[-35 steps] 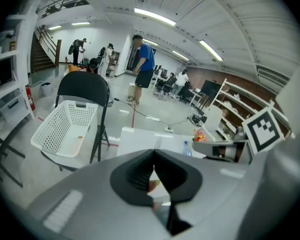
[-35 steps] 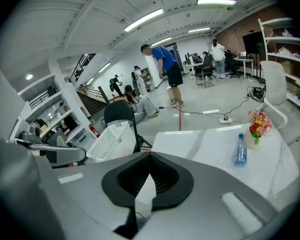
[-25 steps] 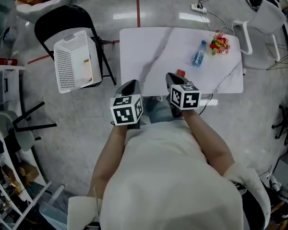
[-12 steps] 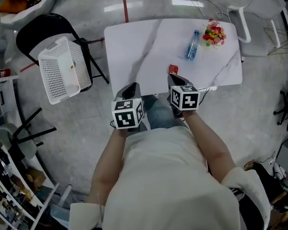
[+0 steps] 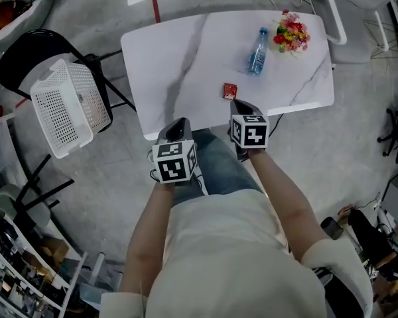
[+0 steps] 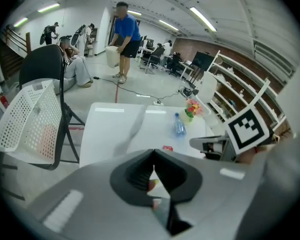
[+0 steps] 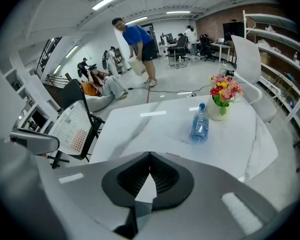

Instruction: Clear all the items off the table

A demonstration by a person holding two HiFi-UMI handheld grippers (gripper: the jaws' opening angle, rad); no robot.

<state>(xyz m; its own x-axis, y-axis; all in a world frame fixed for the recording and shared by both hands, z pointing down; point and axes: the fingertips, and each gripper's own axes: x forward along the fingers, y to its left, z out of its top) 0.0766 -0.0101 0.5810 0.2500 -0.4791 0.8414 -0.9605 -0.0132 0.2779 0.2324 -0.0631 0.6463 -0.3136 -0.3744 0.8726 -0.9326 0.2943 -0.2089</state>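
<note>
Left gripper (image 5: 180, 122) and right gripper (image 5: 236, 105) are being held closed, empty, by the near edge of the worktop (image 5: 179, 65). Bottle (image 5: 256, 43), flowers (image 5: 291, 34) and red packet (image 5: 230, 90) are being carried on it. In the right gripper view the packet is being largely hidden behind the jaws.

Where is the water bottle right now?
In the head view, the water bottle sits far right on the white table, just left of the flowers and beyond the red packet.

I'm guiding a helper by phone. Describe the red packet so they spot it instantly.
On the white marble-patterned table, near the edge closest to the person, lies a small flat red square packet. The clear plastic water bottle and flower bouquet sit farther back; it alone is flat.
</note>
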